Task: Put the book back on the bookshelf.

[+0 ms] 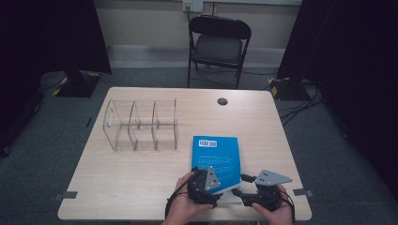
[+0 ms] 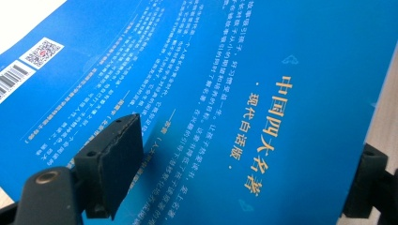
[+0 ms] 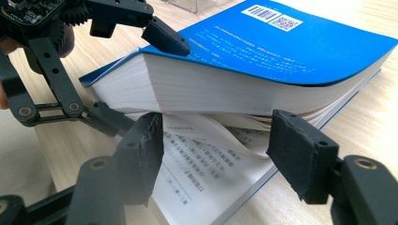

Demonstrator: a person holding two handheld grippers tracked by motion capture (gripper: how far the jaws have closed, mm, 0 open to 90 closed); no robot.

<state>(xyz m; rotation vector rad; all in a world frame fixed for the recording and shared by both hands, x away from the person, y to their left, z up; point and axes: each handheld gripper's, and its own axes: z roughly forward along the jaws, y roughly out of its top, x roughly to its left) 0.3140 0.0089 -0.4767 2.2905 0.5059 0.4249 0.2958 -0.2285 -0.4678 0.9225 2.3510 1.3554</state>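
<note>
A thick blue paperback [image 1: 216, 157] lies back cover up on the wooden table [image 1: 141, 183], with a barcode at its far end. My left gripper [image 1: 220, 185] is at the book's near end, shut on the cover and a thick block of pages [image 3: 197, 86]. One jaw lies on the blue cover [image 2: 234, 93] and the other sits under the block, which is held raised off the lower pages. My right gripper [image 3: 220, 154] stands open, level with the gap. Its two pads flank a bent printed page [image 3: 206, 154] without pressing on it.
A clear acrylic organizer [image 1: 141, 124] with three compartments stands on the table's left half, beyond the book. A small dark round hole [image 1: 222, 101] is near the far edge. A black folding chair [image 1: 218, 44] stands behind the table. Both hands are at the front edge.
</note>
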